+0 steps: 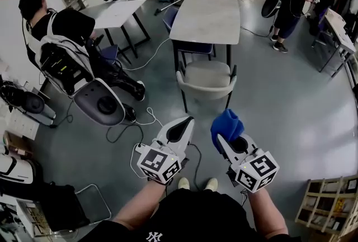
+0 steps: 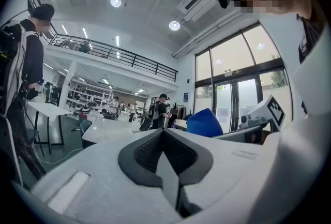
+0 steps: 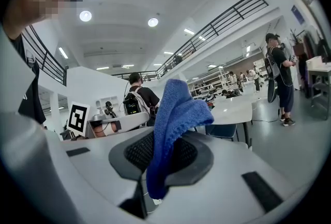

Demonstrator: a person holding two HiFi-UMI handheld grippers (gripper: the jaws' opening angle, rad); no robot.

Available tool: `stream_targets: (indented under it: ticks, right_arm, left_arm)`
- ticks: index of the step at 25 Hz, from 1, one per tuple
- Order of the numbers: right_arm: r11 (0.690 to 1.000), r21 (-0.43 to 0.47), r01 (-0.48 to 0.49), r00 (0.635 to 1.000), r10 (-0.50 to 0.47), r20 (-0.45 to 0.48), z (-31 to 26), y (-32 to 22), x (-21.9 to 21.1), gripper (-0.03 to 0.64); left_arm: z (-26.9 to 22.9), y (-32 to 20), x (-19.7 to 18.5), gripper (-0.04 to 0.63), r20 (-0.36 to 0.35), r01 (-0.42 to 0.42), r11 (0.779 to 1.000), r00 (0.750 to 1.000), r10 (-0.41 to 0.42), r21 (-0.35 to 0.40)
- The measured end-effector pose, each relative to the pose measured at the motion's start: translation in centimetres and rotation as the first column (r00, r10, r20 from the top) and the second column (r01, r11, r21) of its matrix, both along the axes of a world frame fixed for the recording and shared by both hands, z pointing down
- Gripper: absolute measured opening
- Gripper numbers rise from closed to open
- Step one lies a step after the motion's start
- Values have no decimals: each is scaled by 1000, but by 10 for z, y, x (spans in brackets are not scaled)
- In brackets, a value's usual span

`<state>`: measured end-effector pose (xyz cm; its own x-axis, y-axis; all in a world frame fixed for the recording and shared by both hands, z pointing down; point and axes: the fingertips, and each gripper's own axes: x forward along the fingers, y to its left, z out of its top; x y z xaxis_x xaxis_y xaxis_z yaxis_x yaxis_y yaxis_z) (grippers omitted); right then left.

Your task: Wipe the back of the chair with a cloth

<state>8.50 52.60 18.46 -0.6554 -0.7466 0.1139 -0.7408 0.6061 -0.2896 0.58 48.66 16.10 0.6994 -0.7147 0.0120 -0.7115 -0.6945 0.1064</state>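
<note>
A beige chair [image 1: 206, 80] with dark legs stands at the near end of a white table [image 1: 208, 14], its curved back toward me. My right gripper [image 1: 224, 136] is shut on a blue cloth [image 1: 226, 124], which sticks up between its jaws [image 3: 176, 124]. It is held short of the chair, above the floor. My left gripper [image 1: 183, 123] is beside it, shut and holding nothing, its jaws pressed together [image 2: 164, 158]. From the left gripper view the blue cloth [image 2: 205, 122] shows at the right.
A person with a backpack sits at the left by another white table [image 1: 114, 12], next to a grey round seat [image 1: 99, 102]. White cables [image 1: 142, 122] lie on the floor near my feet. A wooden rack [image 1: 330, 207] stands at the lower right. Another person stands at the far right.
</note>
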Motion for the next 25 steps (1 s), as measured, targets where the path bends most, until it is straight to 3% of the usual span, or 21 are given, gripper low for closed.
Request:
stream_targets:
  ticks: [14,25]
  right_arm:
    - [998,-50,30,999,-27,44,28,-17,4,72]
    - [996,-83,-23,1000,23,-4,30,-132,-40,72]
  left_arm:
    - [10,-14,-11,8,-14,39,999,999,-39,8]
    - [18,-127,-45,8,26,-8,1000,1000,7,27]
